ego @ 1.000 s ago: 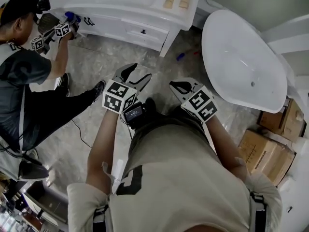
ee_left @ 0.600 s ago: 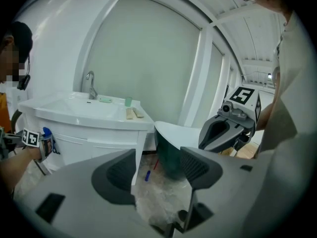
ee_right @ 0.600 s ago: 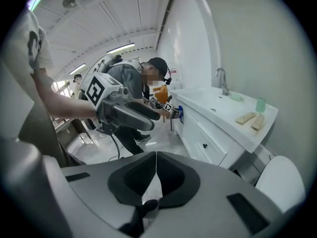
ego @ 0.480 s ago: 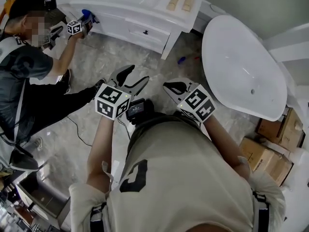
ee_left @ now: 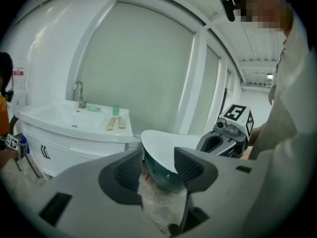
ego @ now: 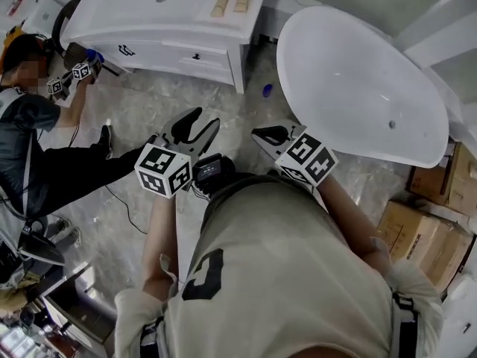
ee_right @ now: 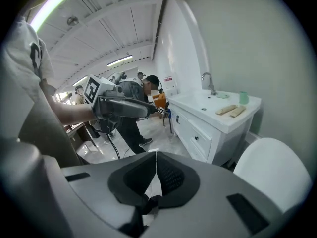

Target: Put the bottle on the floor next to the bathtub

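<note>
On the floor (ego: 141, 103) by the tub (ego: 358, 80) lies a blue thing (ego: 267, 90), maybe the bottle and worth checking; my left hand-held gripper (ego: 206, 118) is open, its jaws just closing, my right (ego: 262, 133) closed, both empty.

Right jaws shut, facing the sink cabinet
The right gripper (ee_right: 156, 157) has its jaws pressed together with nothing between them. Beyond stands a white sink cabinet (ee_right: 210, 133) with a tap (ee_right: 208, 83) and a green cup (ee_right: 243, 97) on top; the white bathtub (ee_right: 272, 167) lies at lower right.

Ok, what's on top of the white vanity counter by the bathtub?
A chrome faucet, a green cup, a flat green piece and two tan bars. Nothing covers the top, though the cup's inside cannot be seen.
</note>
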`<state>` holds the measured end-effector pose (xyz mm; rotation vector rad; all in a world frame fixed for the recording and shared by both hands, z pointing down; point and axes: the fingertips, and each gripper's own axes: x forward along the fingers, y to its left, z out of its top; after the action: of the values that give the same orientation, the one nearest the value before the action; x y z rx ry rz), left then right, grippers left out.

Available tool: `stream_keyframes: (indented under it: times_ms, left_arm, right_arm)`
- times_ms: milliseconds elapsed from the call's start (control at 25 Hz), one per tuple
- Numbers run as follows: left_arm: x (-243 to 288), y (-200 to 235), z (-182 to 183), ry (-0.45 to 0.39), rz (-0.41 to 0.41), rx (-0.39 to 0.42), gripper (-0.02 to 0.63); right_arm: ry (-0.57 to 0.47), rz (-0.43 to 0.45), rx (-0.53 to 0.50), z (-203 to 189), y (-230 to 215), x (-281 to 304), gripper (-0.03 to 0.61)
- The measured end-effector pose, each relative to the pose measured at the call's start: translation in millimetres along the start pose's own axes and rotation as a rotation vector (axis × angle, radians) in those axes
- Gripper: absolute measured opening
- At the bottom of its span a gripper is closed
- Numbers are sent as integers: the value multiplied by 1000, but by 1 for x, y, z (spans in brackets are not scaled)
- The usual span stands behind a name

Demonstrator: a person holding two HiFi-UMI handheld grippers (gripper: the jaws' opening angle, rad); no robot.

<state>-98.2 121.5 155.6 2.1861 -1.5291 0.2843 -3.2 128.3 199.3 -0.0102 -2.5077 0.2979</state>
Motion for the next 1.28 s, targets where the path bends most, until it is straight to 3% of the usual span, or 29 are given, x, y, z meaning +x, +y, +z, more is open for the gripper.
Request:
stream_keyframes:
  times_ms: [320, 640, 960, 1280]
  left_arm:
    - [33, -63, 11, -2, 64, 41, 59]
    - [27, -102, 1, 53, 138, 90, 58]
    - [-2, -94, 7, -25, 218, -5, 58]
    - [-14, -86, 12, -51, 188, -7, 58]
  right_arm:
    - [-44, 7, 8, -37, -13, -61, 28]
    - [-87, 79, -3, -39, -7, -79, 28]
    - [-94, 130, -85, -12, 6, -79, 28]
    - [-96, 146, -109, 11, 15, -70, 26]
